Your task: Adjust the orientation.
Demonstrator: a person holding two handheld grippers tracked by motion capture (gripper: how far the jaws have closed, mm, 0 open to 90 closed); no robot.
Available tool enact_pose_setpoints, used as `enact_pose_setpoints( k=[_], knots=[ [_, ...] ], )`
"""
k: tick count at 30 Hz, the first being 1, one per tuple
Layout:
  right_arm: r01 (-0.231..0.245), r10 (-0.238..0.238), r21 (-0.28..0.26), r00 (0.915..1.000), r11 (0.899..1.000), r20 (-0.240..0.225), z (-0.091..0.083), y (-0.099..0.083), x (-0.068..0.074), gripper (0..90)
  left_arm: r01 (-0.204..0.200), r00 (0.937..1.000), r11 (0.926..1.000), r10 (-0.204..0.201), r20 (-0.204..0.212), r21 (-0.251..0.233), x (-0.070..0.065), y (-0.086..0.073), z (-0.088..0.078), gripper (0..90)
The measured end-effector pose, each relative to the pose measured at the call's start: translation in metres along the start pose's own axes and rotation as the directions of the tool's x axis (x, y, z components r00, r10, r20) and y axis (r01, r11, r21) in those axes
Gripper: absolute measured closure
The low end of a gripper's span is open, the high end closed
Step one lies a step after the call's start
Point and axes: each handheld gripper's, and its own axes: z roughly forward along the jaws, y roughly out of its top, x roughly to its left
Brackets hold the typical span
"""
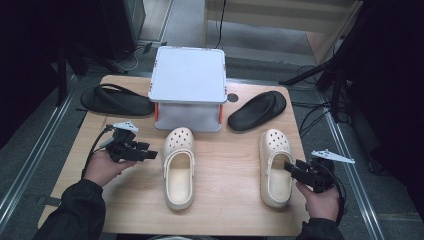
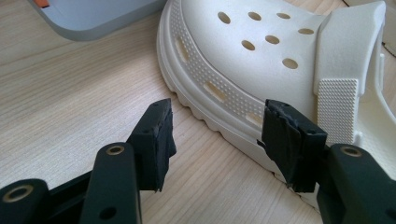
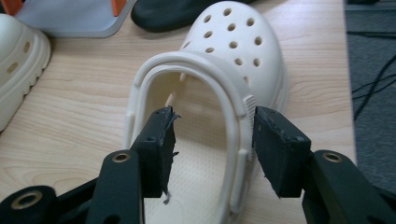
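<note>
Two cream clogs lie toes away on the wooden table (image 1: 227, 210). My left gripper (image 1: 151, 154) hovers just left of the left clog (image 1: 179, 167), jaws open; in the left gripper view (image 2: 217, 135) the right jaw stands at the clog's ribbed sole edge (image 2: 261, 46) and the left jaw over bare wood. My right gripper (image 1: 289, 168) reaches into the right clog (image 1: 276, 165) from its right side. In the right gripper view (image 3: 212, 140) its jaws stand open astride the clog's side wall (image 3: 238, 140), one inside the shoe, one outside, with a gap left.
A grey-white box on orange-trimmed legs (image 1: 189, 75) stands at the table's back centre. A black flip-flop (image 1: 116, 100) lies at back left, a black slide (image 1: 257, 110) at back right. The table's right edge runs close beside the right clog.
</note>
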Motion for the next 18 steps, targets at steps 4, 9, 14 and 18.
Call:
enact_pose_setpoints(
  k=[4, 9, 14, 18],
  knots=[
    [-0.027, 0.027, 0.02, 0.9996, 0.999, 0.003, 0.007, 0.0, -0.008, 49.7, -0.004, 1.0, 1.0, 0.004, 0.003, 0.006, 0.0, 0.0, 0.001, 43.9],
    [-0.034, 0.032, 0.052, 0.999, 0.998, 0.031, 0.019, 0.001, -0.011, 50.8, -0.001, 1.0, 1.0, 0.001, 0.0, 0.005, -0.001, 0.0, 0.001, 43.9],
    [-0.066, 0.063, 0.062, 0.9971, 0.996, 0.043, 0.037, 0.002, -0.012, 52.5, -0.017, 0.9998, 0.9998, 0.017, -0.003, 0.003, -0.002, 0.0, 0.001, 44.2],
    [-0.089, 0.086, 0.06, 0.9952, 0.994, 0.045, 0.04, 0.002, -0.015, 54.9, -0.017, 0.9999, 0.9998, 0.017, -0.004, 0.007, -0.002, 0.0, 0.002, 44.2]
  ],
)
